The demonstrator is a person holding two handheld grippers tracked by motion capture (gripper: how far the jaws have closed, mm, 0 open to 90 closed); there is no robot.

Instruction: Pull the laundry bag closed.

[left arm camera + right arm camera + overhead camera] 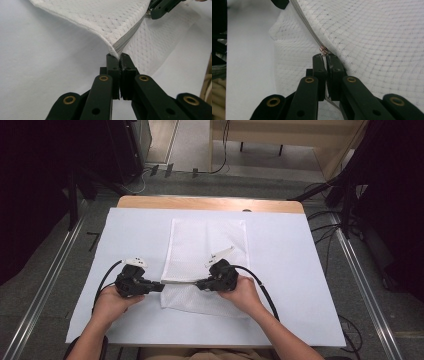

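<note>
A white mesh zipper bag (207,247) lies on the white table cover, its near part lifted. A grey zipper (179,282) runs taut between the two grippers. My left gripper (161,287) is shut on the bag's corner at the zipper's end (115,53). My right gripper (198,284) is shut on the zipper pull; the small metal slider (323,50) sits just past its tips (326,58). In the left gripper view the mesh bag (105,17) rises toward the right gripper's jaws (160,8) at the top right. The bag's mesh (372,37) spreads across the right gripper view.
The white cover (295,270) spreads over a wooden table whose far edge (210,203) shows bare. Cables trail from both grippers toward the table's front. Dark stands and cords lie on the floor at both sides and behind.
</note>
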